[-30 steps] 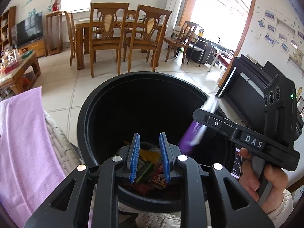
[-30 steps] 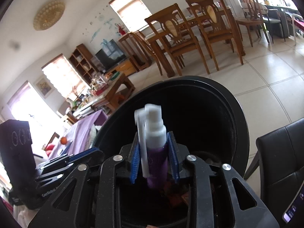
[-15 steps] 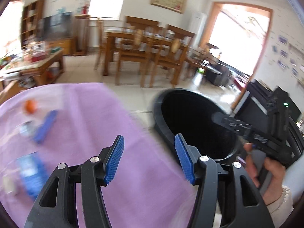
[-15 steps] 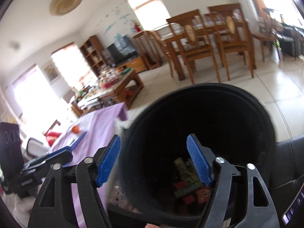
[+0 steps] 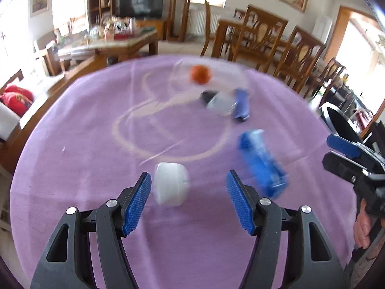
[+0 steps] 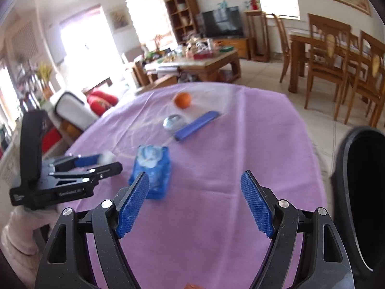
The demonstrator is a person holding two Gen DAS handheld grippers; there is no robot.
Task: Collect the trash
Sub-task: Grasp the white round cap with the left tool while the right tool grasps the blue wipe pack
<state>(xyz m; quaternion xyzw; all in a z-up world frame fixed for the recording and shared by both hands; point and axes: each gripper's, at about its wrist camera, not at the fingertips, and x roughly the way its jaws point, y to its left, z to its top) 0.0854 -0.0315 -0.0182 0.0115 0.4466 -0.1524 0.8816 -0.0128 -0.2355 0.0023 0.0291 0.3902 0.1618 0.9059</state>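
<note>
Round table under a purple cloth (image 6: 216, 168)

On the cloth lie an orange (image 6: 182, 100), a blurred clear item (image 6: 173, 121) just beside a long blue case (image 6: 197, 125), a blue wipes pack (image 6: 152, 166), and a white crumpled ball (image 5: 171, 183) nearest the left edge.

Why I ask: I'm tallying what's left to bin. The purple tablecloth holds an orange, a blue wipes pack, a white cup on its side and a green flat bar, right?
Not quite: the flat bar is blue, not green, as the right wrist view shows. The rest holds: the orange, the blue wipes pack and the white cup on its side lie on the purple tablecloth.
</note>
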